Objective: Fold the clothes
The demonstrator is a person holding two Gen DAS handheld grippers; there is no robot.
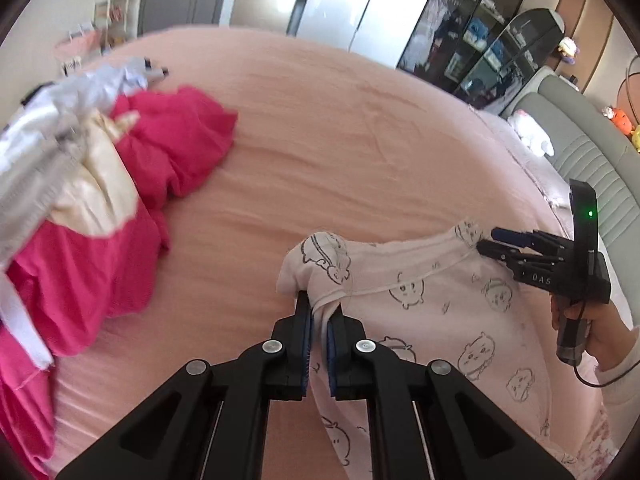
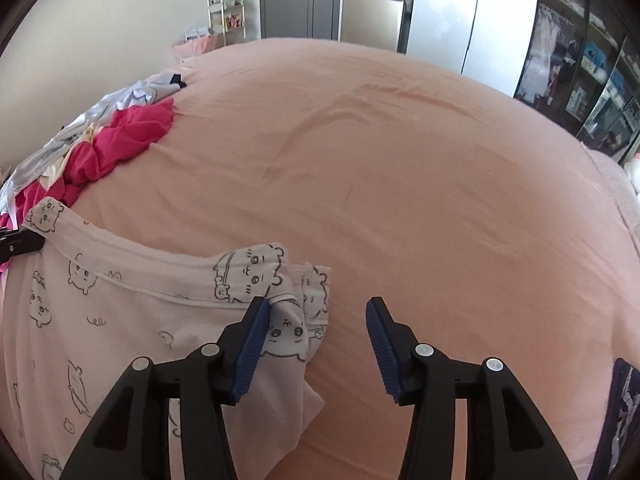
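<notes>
I had the bed (image 2: 420, 184) filling both views, its peach-pink sheet stretched wide with a few shallow creases near the middle. Past its far edge I could see a dark glass-fronted cabinet (image 1: 476, 36) whose shelves held folded items too small and blurred for me to count. On the bed's left side lay one heap of clothes (image 1: 100, 200): I made out a bright pink garment, a cream piece on top of it and grey-white fabric beside that, though how many pieces were in the pile I could not tell. Nearer to me lay the one garment I was working on, the pale printed garment (image 1: 440, 312) with little cartoon faces, spread flat on the near part of the bed between my two claws. My left claw (image 1: 319, 312) was closed tight on a bunched corner of that garment, the blue pads pinching the cloth between them. My right claw (image 2: 316, 312) stood about half open over the opposite corner; its left pad (image 2: 256, 332) touched the crumpled edge of the cloth, while the other pad stood clear over bare sheet, so it had hold of nothing. A hand (image 1: 580, 320) held that claw's grip in the left view.
</notes>
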